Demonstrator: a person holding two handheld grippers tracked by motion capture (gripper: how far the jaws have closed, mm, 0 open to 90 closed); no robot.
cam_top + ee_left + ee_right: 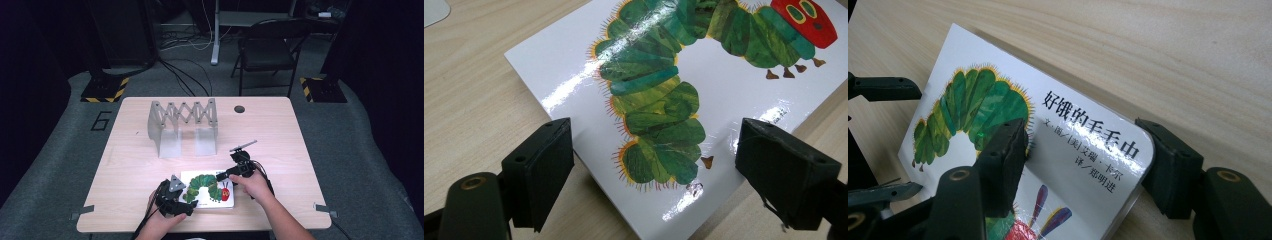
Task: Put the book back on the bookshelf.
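The right gripper (223,175) is clamping a picture book (207,189) at its upper right corner: in the right gripper view 1 jaw is lying on the glossy cover beside the printed title while the other is pressing against the rounded corner edge, and that corner is lifting slightly off the wood. The right hand (256,184) is holding this gripper low over the table (130,165), with its cable trailing back along the forearm.

The left gripper (189,204) is standing released at the book's lower left corner. In the left gripper view its 2 black jaws are spreading wide, 1 over bare wood at the book's left edge and 1 over the near edge, neither pad pressing on the cover. The left hand (159,223) is resting at the table's near edge.

The book (684,75) is lying face up near the front of the table, between the 2 grippers, its white cover showing a green caterpillar with a red head. Well apart, toward the far side of the table, a grey accordion-style rack (183,126) is standing upright. Beyond the table a black folding chair (267,50) is sitting on the grey floor.
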